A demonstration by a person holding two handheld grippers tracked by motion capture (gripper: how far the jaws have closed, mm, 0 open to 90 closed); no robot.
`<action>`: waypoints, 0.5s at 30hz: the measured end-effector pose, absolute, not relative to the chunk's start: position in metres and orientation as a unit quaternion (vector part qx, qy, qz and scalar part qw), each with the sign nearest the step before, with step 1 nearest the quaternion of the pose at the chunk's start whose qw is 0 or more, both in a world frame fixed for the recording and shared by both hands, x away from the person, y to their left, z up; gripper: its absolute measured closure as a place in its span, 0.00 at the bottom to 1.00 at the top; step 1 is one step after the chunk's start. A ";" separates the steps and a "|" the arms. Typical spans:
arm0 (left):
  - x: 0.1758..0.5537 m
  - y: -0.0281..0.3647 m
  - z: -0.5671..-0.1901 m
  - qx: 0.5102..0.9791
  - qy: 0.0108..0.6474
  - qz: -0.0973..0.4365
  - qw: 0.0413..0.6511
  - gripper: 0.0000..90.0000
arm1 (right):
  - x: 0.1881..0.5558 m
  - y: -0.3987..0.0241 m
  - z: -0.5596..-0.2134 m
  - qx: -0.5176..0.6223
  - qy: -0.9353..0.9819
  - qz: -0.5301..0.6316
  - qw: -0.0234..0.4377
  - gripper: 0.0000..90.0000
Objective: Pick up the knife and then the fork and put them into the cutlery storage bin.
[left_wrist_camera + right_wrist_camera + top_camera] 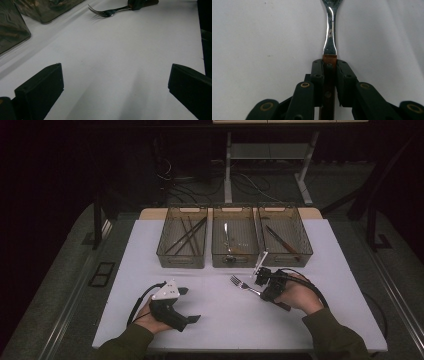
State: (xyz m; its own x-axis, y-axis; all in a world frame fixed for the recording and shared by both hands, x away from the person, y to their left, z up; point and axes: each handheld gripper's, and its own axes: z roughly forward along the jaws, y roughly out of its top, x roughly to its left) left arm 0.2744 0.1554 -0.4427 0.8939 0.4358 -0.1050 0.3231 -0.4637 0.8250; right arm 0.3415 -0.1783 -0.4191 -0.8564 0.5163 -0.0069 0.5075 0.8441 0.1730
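Note:
A fork (240,284) with metal tines and a brown wooden handle lies low over the white table (225,325), right of centre, tines pointing up-left. My right gripper (262,292) is shut on its handle. In the right gripper view the two black jaws (329,65) press on both sides of the wooden handle, and the shiny fork neck (330,32) runs straight ahead. My left gripper (190,305) rests at the front left of the table, open, with bare table between its jaws (116,82). The left gripper view shows the fork (107,11) farther off.
Three translucent bins stand in a row at the back of the table. The left bin (181,261) holds dark sticks, the middle bin (235,262) a metal utensil, the right bin (287,261) a knife-like piece. Table legs and cables lie beyond.

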 end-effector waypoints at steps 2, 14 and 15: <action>0.275 0.156 -0.443 0.853 0.223 0.060 0.469 0.00 | 0.342 -0.179 -0.419 0.263 0.961 0.087 0.027 0.86; 0.274 0.156 -0.443 0.852 0.223 0.060 0.469 0.00 | 0.343 -0.195 -0.411 0.276 0.951 0.136 0.031 0.86; 0.274 0.156 -0.443 0.852 0.223 0.060 0.469 0.00 | 0.343 -0.198 -0.411 0.277 0.950 0.143 0.032 0.86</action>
State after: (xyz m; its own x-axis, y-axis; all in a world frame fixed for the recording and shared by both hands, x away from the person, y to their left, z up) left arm 0.2743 0.1555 -0.4425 0.8936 0.4359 -0.1072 0.3236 -0.4601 0.8268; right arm 0.3429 -0.1977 -0.4108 -0.8448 0.5348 0.0174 0.5163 0.8063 0.2887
